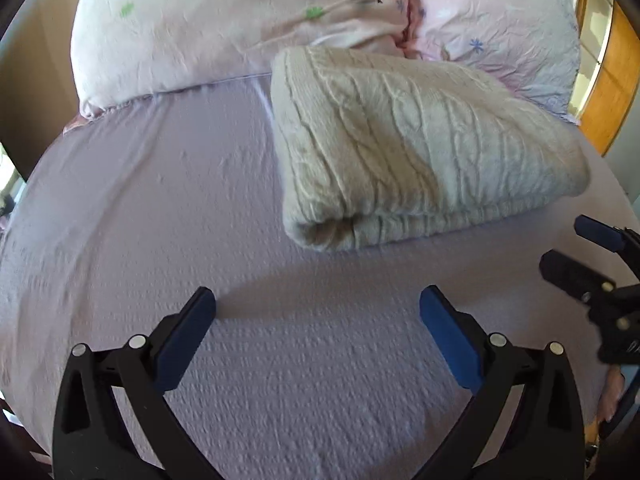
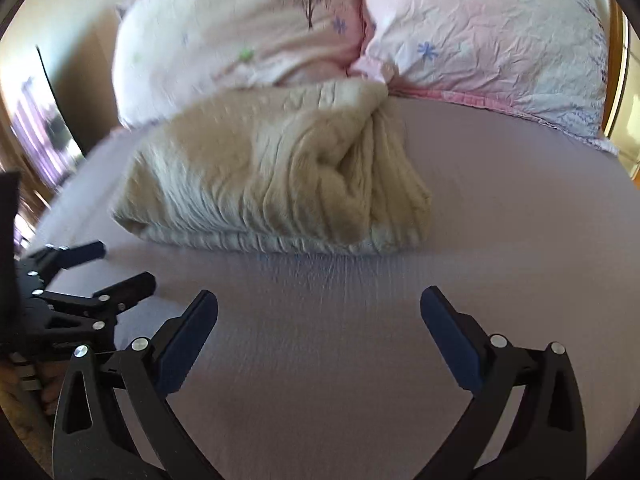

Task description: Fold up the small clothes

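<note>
A cream cable-knit sweater (image 1: 416,148) lies folded into a thick bundle on the lilac bed sheet (image 1: 168,208), just in front of the pillows. It also shows in the right wrist view (image 2: 272,184), ahead and slightly left. My left gripper (image 1: 318,302) is open and empty, above the sheet a short way in front of the sweater. My right gripper (image 2: 319,302) is open and empty, also short of the sweater. The right gripper shows at the right edge of the left wrist view (image 1: 568,246), jaws apart. The left gripper shows at the left edge of the right wrist view (image 2: 120,264).
Two pink flower-print pillows (image 1: 224,20) (image 1: 500,28) lie against the head of the bed behind the sweater. A wooden headboard (image 1: 612,92) is at the far right. The lilac sheet (image 2: 500,208) spreads around the sweater. Dark furniture (image 2: 44,128) stands beyond the bed's left side.
</note>
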